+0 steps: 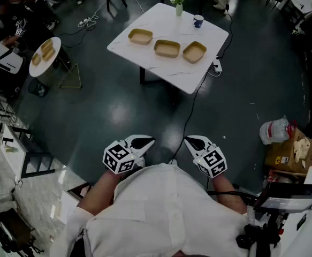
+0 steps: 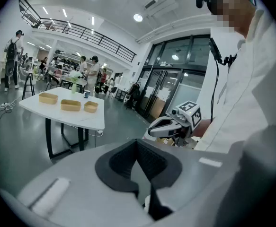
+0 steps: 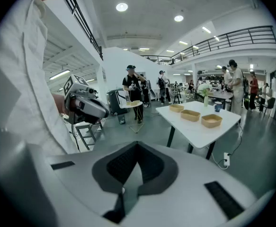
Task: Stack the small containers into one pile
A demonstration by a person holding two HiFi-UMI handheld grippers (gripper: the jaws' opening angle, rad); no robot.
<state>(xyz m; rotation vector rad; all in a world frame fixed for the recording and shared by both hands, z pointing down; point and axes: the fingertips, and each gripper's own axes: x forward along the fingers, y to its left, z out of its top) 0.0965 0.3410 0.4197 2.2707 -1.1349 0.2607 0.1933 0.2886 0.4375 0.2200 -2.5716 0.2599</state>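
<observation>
Head view: 3 shallow tan containers [image 1: 167, 48] sit unstacked in 1 row on 1 white table [image 1: 161, 20], well ahead of the 2 tools. The left gripper [image 1: 147, 141] and right gripper [image 1: 190, 140] point forward over the dark glossy floor [image 1: 118, 106], both closed and empty.

Left gripper view: its jaws are pressed together on nothing, and the 3 containers lie far ahead-left.

Right gripper view: its jaws are likewise together. The row lies ahead-right, below a railed balcony [image 3: 232, 34].

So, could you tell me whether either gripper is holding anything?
Nothing: the left gripper and right gripper are both shut and empty; the containers sit on the table.
</observation>
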